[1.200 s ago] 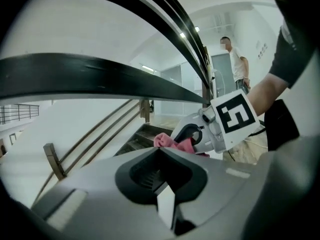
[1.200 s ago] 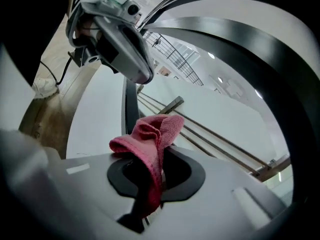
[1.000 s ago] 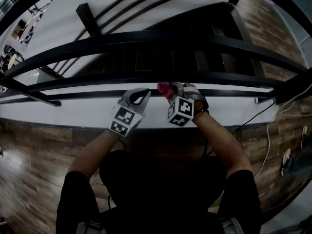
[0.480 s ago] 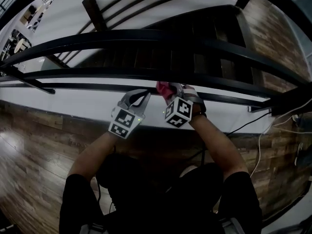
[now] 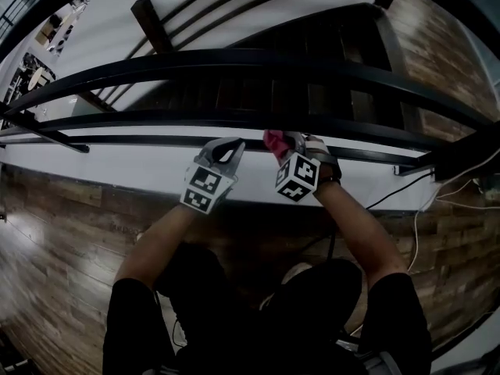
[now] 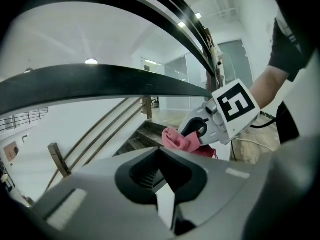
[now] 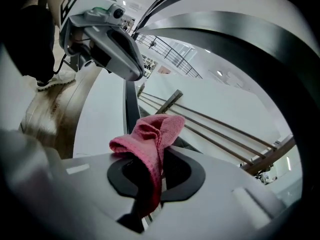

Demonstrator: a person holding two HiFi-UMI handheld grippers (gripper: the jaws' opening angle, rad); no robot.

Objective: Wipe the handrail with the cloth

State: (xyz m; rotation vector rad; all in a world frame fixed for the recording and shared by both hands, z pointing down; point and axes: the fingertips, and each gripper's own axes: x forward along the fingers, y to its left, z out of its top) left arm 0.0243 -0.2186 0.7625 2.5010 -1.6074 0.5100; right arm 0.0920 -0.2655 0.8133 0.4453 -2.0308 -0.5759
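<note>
The black handrail (image 5: 250,57) curves across the head view, with two thinner black rails (image 5: 156,120) below it. My right gripper (image 5: 280,144) is shut on a pink cloth (image 5: 273,140), which it holds up close to the lowest rail. In the right gripper view the cloth (image 7: 150,136) bunches up out of the right gripper (image 7: 161,153), with the handrail (image 7: 250,39) arching above. My left gripper (image 5: 231,148) sits just left of it, shut on nothing. The left gripper view shows the left gripper (image 6: 160,149), the right gripper (image 6: 196,132) with the cloth (image 6: 179,140), and the handrail (image 6: 100,81).
Dark stairs (image 5: 312,92) drop away beyond the rails, and a white ledge (image 5: 117,170) runs below them. Wooden flooring (image 5: 55,233) lies on my side. White and black cables (image 5: 422,225) trail over the floor at right. A wooden post (image 5: 148,14) stands at upper left.
Both grippers have shifted a little to the right along the lower rail, still side by side. The cloth stays gripped in the right gripper.
</note>
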